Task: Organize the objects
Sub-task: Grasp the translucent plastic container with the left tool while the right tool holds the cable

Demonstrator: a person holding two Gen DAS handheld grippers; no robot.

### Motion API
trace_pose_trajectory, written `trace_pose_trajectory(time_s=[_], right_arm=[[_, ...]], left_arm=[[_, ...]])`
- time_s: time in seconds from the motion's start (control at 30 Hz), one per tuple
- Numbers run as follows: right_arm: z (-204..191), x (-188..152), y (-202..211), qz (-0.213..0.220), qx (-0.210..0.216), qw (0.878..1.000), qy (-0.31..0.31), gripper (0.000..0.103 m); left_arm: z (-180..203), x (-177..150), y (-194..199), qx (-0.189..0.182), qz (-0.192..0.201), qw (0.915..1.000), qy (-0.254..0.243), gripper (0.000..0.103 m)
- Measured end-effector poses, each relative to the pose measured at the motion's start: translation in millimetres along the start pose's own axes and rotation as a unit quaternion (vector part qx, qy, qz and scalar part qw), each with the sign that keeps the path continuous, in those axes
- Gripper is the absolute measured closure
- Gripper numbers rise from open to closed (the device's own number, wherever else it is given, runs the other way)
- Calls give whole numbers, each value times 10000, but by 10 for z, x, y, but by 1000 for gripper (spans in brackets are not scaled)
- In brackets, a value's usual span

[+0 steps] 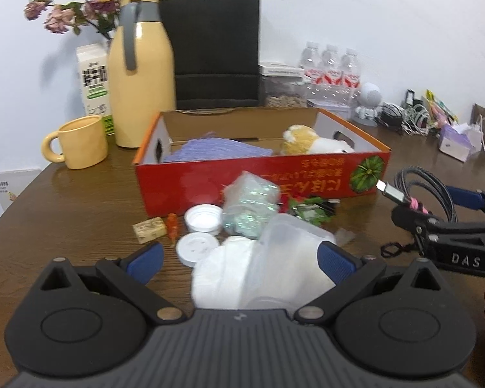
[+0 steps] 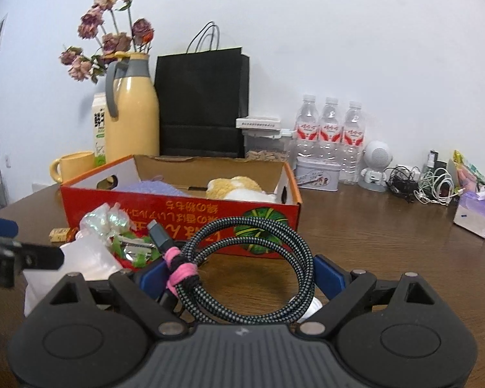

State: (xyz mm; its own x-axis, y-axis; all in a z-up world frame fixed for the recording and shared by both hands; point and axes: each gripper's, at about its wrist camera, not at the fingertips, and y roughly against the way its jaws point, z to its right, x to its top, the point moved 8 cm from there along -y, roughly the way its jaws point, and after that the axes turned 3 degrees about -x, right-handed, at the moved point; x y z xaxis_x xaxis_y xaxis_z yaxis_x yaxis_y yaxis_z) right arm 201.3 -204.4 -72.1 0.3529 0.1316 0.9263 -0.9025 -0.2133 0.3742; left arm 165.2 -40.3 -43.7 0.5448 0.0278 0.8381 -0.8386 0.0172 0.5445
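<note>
A red cardboard box [image 1: 252, 177] stands open on the brown table; it also shows in the right wrist view [image 2: 184, 207]. Inside lie a purple cloth [image 1: 216, 150] and a plush toy [image 1: 310, 142]. My right gripper [image 2: 232, 274] is shut on a coiled braided cable [image 2: 242, 268] with a pink tie, held above the table right of the box front; the cable also shows in the left wrist view [image 1: 420, 194]. My left gripper [image 1: 239, 258] is open over a clear plastic container [image 1: 284, 255] and white cloth [image 1: 223, 271]. Two white lids [image 1: 202, 218], a glittery bag [image 1: 252, 207], a small block [image 1: 148, 229] lie before the box.
A yellow jug [image 1: 140, 74], yellow mug [image 1: 77, 142], milk carton [image 1: 92, 80] and dried flowers stand back left. A black paper bag [image 1: 215, 51], water bottles [image 1: 331, 64], a white robot speaker [image 2: 375, 165] and tangled cables [image 2: 426, 187] line the wall.
</note>
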Motion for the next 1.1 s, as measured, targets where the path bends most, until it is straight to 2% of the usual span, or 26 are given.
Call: trace_pose_trajectory(time_s=[0.2, 0.53, 1.1], right_arm=[[40, 12, 26, 79, -43, 9999, -75, 11], [44, 15, 66, 131, 26, 9999, -101, 11], [2, -23, 29, 25, 30, 10000, 6, 11]], left_arm=[[231, -71, -167, -174, -263, 9990, -324, 0], [370, -225, -406, -67, -607, 9964, -593, 0], [378, -247, -420, -22, -461, 9976, -508, 0]])
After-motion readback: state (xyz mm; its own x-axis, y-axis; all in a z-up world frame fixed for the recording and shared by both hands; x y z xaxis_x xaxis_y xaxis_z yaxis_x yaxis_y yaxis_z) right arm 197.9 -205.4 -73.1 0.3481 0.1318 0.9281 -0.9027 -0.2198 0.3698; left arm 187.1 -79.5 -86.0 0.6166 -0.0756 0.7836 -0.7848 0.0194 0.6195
